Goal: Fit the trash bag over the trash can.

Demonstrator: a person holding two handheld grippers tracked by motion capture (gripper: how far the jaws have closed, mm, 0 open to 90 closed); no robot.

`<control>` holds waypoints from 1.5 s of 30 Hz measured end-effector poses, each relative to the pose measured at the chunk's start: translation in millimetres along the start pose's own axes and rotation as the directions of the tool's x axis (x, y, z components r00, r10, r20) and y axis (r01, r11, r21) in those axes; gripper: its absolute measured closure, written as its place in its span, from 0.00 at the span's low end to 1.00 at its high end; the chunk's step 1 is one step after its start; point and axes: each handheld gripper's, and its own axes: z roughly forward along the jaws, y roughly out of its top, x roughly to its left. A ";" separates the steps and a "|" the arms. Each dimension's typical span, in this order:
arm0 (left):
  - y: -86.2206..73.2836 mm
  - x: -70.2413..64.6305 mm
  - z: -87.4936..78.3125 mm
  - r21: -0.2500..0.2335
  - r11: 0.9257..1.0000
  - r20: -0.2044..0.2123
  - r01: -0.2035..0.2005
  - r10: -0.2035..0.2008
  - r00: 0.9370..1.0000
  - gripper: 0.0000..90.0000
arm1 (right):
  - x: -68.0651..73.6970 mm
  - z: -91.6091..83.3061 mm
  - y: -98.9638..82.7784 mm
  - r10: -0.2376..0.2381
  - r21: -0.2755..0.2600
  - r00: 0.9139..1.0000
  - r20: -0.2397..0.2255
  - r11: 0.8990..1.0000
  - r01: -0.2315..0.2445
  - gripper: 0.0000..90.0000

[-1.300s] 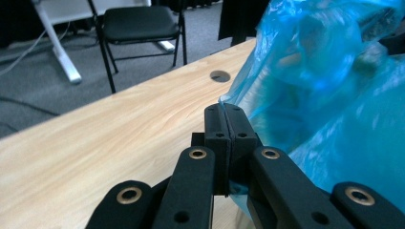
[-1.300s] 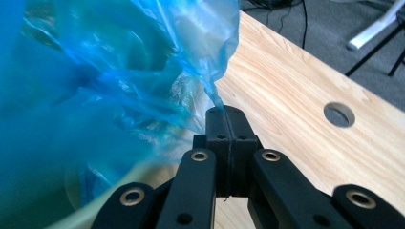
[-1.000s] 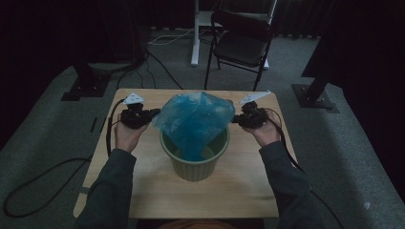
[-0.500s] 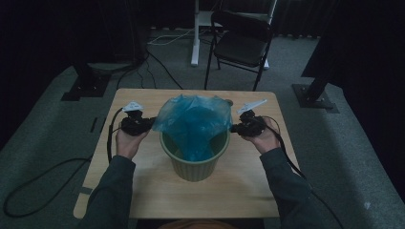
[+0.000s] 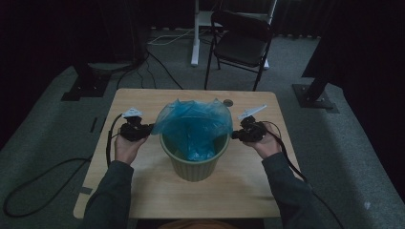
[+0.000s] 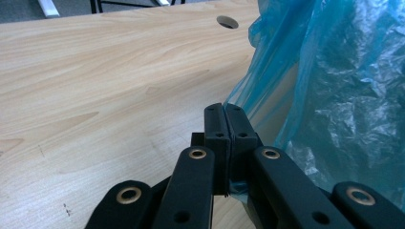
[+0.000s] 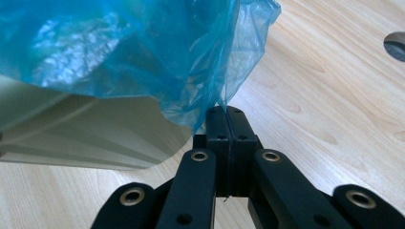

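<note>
**Blue bag stretched between two clamped grippers over the green bin**

Blue plastic bag sits in the mouth of the pale green bin, which stands at the middle of the wooden table. Its upper part rises above the bin's rim and spreads out to both sides, while the lower part hangs down inside.

The left gripper is just beside the bin's left side, jaws pressed together on the bag's left edge. In the left gripper view the gripper has its jaws fully together, with the thin blue film running out from between their tips and off to the right.

The right gripper is just beside the bin's right side, likewise pinching the bag's right edge. In the right gripper view the gripper has its jaws together, a corner of the bag coming down into their tips, and the ribbed wall of the bin close on the left.

Both hands rest low, near the tabletop, at about the height of the bin's rim. A round hole in the table lies behind the bin.
</note>
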 end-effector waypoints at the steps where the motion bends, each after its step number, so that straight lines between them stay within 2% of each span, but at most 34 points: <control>1: -0.1 0.0 0.2 0.001 1.000 -0.002 0.001 -0.001 1.000 0.99 | -0.2 0.2 -0.5 0.002 0.001 1.000 -0.001 1.000 -0.002 1.00; 6: 0.4 1.1 -1.5 -0.006 1.000 -0.008 0.013 -0.013 1.000 0.97 | -1.0 -0.2 -1.3 -0.001 0.002 1.000 -0.001 1.000 0.001 1.00; 7: 0.8 1.7 -5.1 -0.022 1.000 -0.005 0.021 -0.021 1.000 0.97 | -0.8 -1.0 -1.3 -0.002 0.000 1.000 0.000 1.000 0.002 1.00; 8: 1.3 1.5 -7.9 -0.032 0.999 -0.006 0.024 -0.024 1.000 0.92 | -0.5 -4.0 -1.3 -0.002 -0.017 1.000 0.001 1.000 0.002 0.96; 14: 6.2 1.0 -25.9 -0.083 0.996 -0.015 0.021 -0.023 1.000 0.85 | -0.8 -20.8 -0.7 -0.012 -0.082 1.000 0.014 0.997 0.013 0.85; 18: 7.8 2.4 -35.3 -0.110 0.994 0.005 0.028 -0.027 1.000 0.81 | -1.7 -31.7 -0.9 -0.012 -0.117 1.000 0.025 0.993 0.015 0.82; 20: 8.3 3.9 -39.0 -0.126 0.991 0.017 0.045 -0.043 0.999 0.78 | -2.2 -36.3 -0.6 -0.015 -0.138 1.000 0.021 0.990 0.018 0.82; 26: 12.2 5.7 -42.2 -0.145 0.987 0.031 0.064 -0.060 0.998 0.71 | -1.3 -42.4 2.6 -0.023 -0.167 1.000 0.011 0.986 0.024 0.80; 32: 20.8 1.2 -38.6 -0.155 0.986 0.019 0.067 -0.064 0.998 0.64 | 2.7 -41.5 8.4 -0.042 -0.172 0.999 0.003 0.984 0.042 0.80; 34: 23.5 0.6 -38.8 -0.171 0.982 0.018 0.076 -0.074 0.997 0.61 | 3.7 -40.8 9.7 -0.047 -0.172 0.999 0.002 0.984 0.047 0.80; 39: 28.3 3.0 -43.7 -0.221 0.967 0.047 0.123 -0.116 0.992 0.56 | 4.2 -39.9 10.4 -0.057 -0.171 0.998 0.004 0.984 0.057 0.79; 40: 28.3 3.0 -43.7 -0.221 0.967 0.047 0.123 -0.116 0.992 0.55 | 4.2 -39.9 10.4 -0.057 -0.171 0.998 0.004 0.984 0.057 0.79; 42: 30.5 3.4 -44.8 -0.242 0.959 0.074 0.147 -0.133 0.988 0.54 | 4.0 -39.6 9.4 -0.055 -0.171 0.998 0.001 0.984 0.054 0.79; 45: 32.3 2.4 -43.6 -0.250 0.957 0.091 0.149 -0.129 0.987 0.52 | 4.5 -39.3 9.4 -0.055 -0.169 0.998 -0.001 0.984 0.054 0.79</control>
